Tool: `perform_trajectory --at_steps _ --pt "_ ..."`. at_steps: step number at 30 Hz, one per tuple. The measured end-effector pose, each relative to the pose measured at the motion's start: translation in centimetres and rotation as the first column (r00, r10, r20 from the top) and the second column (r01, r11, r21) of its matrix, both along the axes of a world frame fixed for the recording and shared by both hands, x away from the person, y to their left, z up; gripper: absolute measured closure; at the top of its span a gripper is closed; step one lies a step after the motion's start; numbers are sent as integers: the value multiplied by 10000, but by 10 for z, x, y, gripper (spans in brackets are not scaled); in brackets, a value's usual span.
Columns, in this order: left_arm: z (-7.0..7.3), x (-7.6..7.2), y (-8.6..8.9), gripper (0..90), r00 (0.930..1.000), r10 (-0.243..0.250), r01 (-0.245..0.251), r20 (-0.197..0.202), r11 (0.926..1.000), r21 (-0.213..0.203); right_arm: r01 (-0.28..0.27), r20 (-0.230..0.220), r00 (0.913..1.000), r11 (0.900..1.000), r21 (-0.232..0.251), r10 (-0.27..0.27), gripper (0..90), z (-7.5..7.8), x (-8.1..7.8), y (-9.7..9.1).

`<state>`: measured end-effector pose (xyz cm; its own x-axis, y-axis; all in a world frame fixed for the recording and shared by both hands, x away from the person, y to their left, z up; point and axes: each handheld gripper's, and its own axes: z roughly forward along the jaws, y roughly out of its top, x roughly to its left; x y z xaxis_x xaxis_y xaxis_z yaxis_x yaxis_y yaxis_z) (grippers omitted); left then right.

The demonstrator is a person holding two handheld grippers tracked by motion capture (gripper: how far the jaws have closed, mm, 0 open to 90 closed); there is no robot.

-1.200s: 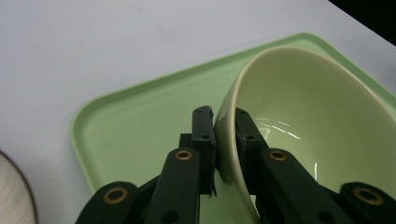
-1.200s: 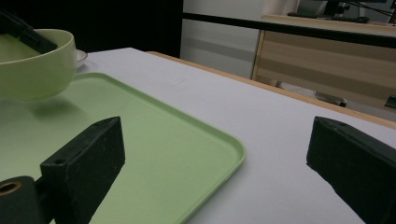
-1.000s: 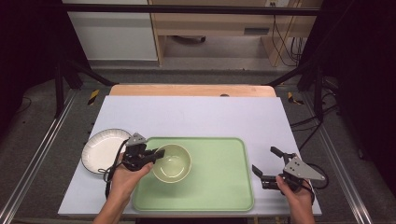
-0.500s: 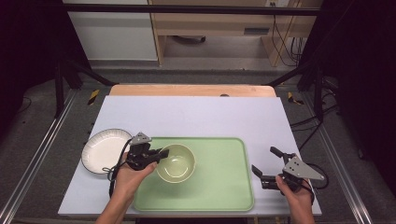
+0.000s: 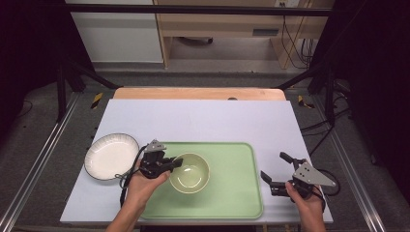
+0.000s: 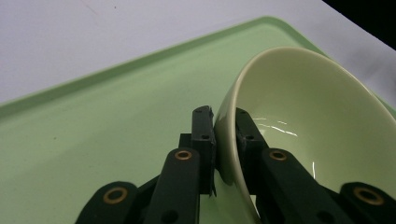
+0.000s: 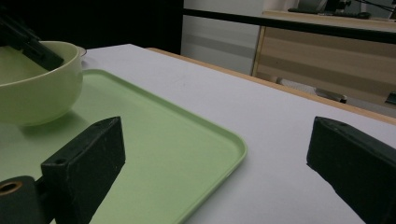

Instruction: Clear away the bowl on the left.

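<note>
Left gripper view: pale green glossy bowl (image 6: 299, 116) was clamped at its rim by left gripper (image 6: 223, 140); right gripper (image 5: 275, 171) was held wide apart.

The tray (image 5: 232, 193) lies on the bench (image 5: 203, 121) at its near edge. The bowl (image 5: 189, 172) stands on the tray's left part. The plate (image 5: 110, 155) lies on the bench, just left of the tray.
</note>
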<state>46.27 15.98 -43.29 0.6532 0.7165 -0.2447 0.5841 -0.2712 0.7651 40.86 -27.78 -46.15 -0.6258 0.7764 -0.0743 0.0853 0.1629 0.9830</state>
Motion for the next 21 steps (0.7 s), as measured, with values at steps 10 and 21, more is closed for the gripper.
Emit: perform_trajectory --at_steps 10,21 --pt "-5 -1 -9 817 9998 -179 180 -113 9998 105 17 -55 10000 10000 -28 -17 45 0 0 0" --pt "-10 0 -14 816 9991 -324 328 -282 9993 158 34 -29 10000 10000 -11 -34 45 0 0 0"
